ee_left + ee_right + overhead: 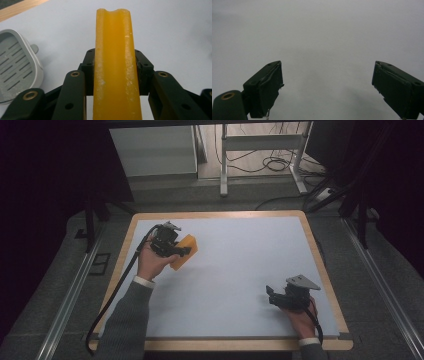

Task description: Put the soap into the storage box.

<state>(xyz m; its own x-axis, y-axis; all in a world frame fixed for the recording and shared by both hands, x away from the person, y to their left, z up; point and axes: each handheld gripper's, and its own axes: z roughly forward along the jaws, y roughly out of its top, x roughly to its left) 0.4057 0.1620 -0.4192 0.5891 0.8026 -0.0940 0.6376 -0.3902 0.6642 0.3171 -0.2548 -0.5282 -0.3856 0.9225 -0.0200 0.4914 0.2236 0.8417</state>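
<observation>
Left hand-held gripper (115, 72) clamps a yellow soap bar (115, 65); right hand-held gripper (327, 87) gapes, holding nothing.
Likely next: lowering it into the grey soap dish (15, 67) on the tabletop (240, 270).

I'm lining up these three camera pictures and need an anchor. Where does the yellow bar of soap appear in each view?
High view: the yellow soap bar sits left of centre, held in the left gripper above the pale table mat.
Left gripper view: soap bar runs up the middle, clamped between the black fingers.
Right gripper view: not in it.
Shared landmark: the pale table mat.
</observation>
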